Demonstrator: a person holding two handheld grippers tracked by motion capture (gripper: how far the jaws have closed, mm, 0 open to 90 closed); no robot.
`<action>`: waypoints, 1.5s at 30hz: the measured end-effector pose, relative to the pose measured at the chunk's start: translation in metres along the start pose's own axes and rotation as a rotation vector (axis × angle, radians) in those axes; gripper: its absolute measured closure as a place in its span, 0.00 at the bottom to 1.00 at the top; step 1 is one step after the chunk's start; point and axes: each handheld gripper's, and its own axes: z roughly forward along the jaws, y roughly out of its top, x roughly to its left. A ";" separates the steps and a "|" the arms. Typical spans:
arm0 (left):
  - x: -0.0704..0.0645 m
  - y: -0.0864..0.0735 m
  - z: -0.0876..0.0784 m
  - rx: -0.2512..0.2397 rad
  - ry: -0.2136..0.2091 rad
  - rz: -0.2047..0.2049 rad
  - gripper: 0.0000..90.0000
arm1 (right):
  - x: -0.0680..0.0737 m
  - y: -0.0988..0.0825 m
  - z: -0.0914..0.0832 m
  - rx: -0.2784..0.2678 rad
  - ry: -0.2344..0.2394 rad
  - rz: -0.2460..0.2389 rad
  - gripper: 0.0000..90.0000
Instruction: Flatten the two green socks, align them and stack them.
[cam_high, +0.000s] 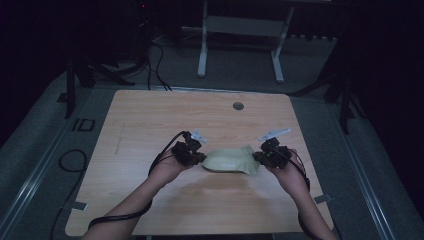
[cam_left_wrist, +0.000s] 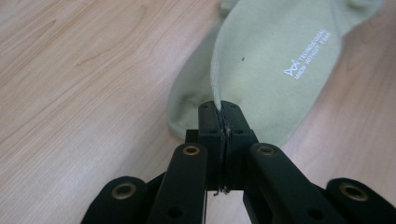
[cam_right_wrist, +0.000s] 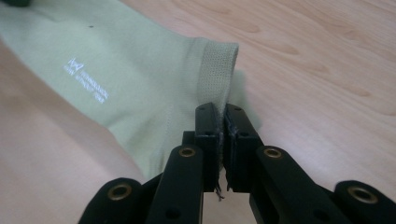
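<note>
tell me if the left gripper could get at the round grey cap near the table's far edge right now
Probably not yet: the left gripper is shut on one end of the pale green sock. The path to the grey cap looks bare, so it would only need to let go.

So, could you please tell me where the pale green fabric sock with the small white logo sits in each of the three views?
High view: the pale green fabric sock spans lower centre, between both grippers.
Left gripper view: upper right, running down to the shut jaws.
Right gripper view: upper left, its ribbed cuff reaching the shut jaws.
Shared landmark: the white logo, readable in both gripper views, and the wooden table in all three.
</note>
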 end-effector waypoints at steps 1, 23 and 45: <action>0.003 0.002 0.008 0.012 0.004 -0.009 0.98 | -0.003 0.003 0.004 0.008 -0.004 0.005 0.95; 0.012 -0.010 0.061 0.058 -0.010 -0.074 0.98 | -0.032 0.001 0.070 0.153 -0.026 0.060 0.94; -0.006 0.010 0.037 -0.036 0.034 -0.009 0.99 | -0.011 0.003 0.047 0.045 0.021 0.047 0.97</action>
